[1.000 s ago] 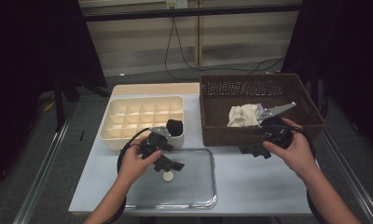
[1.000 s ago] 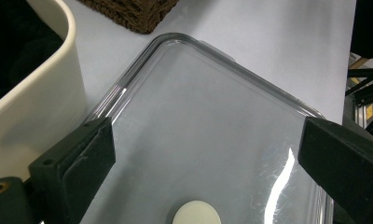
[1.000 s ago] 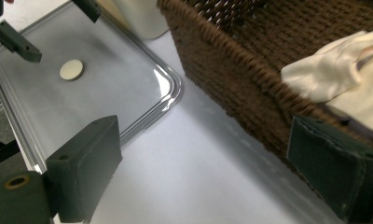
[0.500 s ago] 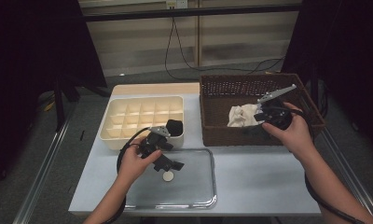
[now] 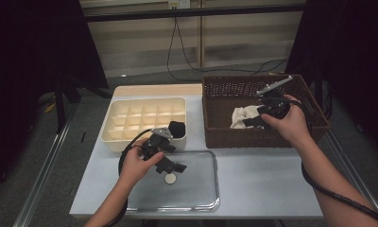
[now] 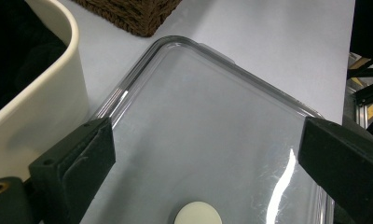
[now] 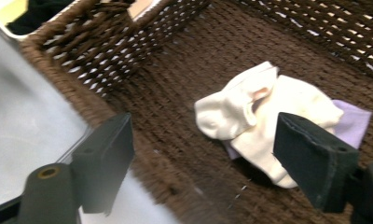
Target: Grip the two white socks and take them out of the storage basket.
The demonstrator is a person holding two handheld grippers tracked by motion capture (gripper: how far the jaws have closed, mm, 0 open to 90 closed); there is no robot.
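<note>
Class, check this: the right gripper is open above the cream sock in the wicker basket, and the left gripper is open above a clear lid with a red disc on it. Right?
Almost. The disc on the clear lid is cream, not red, as the left gripper view shows. The rest stands.

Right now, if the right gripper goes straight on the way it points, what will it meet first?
Most likely the white cloth on the basket floor. The right gripper points down into the basket with open jaws, nothing between them, and the cloth lies just ahead. Depth is unclear, so it might touch the floor beside it first.
</note>
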